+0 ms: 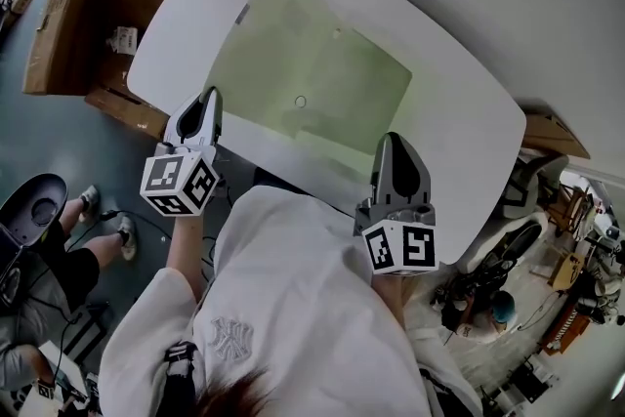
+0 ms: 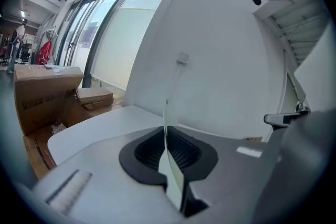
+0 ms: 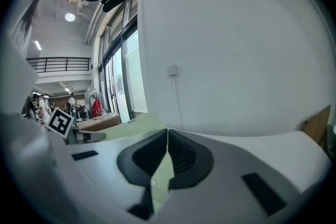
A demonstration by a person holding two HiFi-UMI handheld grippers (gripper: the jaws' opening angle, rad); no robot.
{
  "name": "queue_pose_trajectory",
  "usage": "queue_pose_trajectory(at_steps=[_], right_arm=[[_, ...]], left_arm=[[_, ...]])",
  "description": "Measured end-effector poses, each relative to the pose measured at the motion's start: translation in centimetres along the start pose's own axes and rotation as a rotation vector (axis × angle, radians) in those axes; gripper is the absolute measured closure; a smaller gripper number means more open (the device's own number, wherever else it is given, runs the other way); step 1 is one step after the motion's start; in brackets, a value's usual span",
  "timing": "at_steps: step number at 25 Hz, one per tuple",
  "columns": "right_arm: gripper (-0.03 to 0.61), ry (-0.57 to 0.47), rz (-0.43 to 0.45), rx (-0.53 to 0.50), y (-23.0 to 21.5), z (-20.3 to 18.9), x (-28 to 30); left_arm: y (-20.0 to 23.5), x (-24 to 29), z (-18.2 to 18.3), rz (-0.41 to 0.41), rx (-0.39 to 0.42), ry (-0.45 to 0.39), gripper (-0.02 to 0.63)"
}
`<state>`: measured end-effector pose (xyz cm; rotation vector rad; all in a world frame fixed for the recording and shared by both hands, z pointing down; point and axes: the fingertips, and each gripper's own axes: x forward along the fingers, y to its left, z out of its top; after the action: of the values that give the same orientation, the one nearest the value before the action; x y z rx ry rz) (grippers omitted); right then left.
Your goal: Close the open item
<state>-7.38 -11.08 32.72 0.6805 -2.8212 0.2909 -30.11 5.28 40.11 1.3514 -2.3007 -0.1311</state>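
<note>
Folder (image 2: 175, 181) edge-on, half-hidden by left fingers (image 2: 146, 153)

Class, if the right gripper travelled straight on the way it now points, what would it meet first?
Most likely the pale green folder lying on the white table, though depth is unclear.
</note>
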Motion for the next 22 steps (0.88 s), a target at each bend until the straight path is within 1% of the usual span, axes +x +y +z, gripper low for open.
queue_pose_trajectory(at_steps=[7, 22], right_arm=[[0.569, -0.008, -0.019, 0.009, -0.1, -0.1, -0.5], [0.569, -0.034, -0.07, 0.034, 0.2, -0.4, -2.1]], left_arm=[[-2.4, -0.4, 0.6, -0.055, 0.014, -0.022, 0.603], [-6.2, -1.2, 1.0, -0.143, 0.103, -0.032, 0.604]])
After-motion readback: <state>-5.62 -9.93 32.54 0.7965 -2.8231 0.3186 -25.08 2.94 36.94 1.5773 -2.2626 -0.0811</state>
